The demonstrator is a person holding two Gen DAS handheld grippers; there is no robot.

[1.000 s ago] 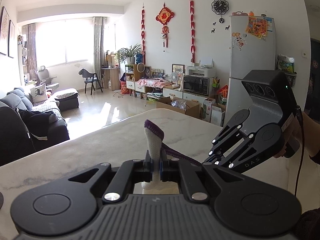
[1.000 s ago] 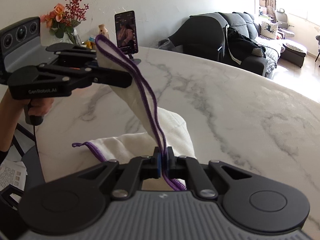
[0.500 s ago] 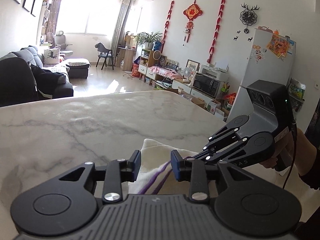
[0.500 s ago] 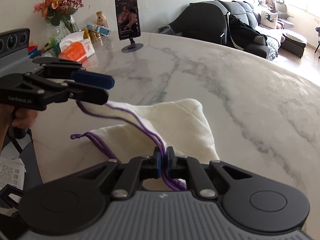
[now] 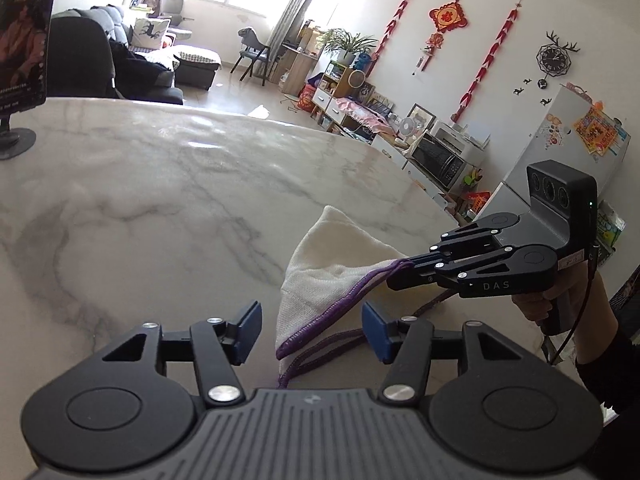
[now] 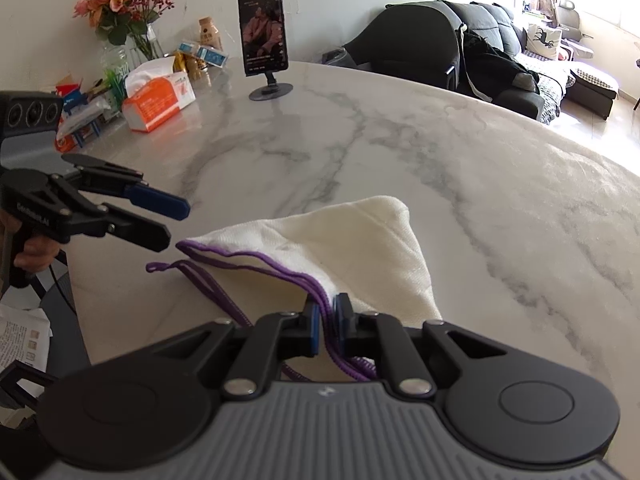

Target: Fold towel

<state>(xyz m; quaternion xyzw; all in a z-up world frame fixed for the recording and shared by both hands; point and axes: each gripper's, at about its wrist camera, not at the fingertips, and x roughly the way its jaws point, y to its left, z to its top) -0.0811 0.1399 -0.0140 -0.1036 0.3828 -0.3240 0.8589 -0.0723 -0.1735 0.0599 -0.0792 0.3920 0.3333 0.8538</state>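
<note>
A cream towel point(image 6: 352, 248) with a purple hem lies folded on the marble table point(image 6: 400, 152), near its front edge. My right gripper point(image 6: 326, 314) is shut on the towel's purple-edged corner and holds it slightly lifted. It also shows in the left wrist view point(image 5: 400, 270), pinching that corner of the towel point(image 5: 320, 276). My left gripper point(image 5: 310, 330) is open and empty, its jaws wide apart just above the towel's near left corner. It shows in the right wrist view point(image 6: 168, 220), a little left of the towel.
A phone on a stand point(image 6: 264, 36) stands at the table's far side. An orange tissue box point(image 6: 156, 96), bottles and a flower vase point(image 6: 120, 32) crowd the far left corner. A chair and papers point(image 6: 24, 340) sit below the table's left edge.
My left gripper let go of the towel corner, opened wide and drew back to the left. The lifted towel layer dropped flat. My right gripper kept its grip.
</note>
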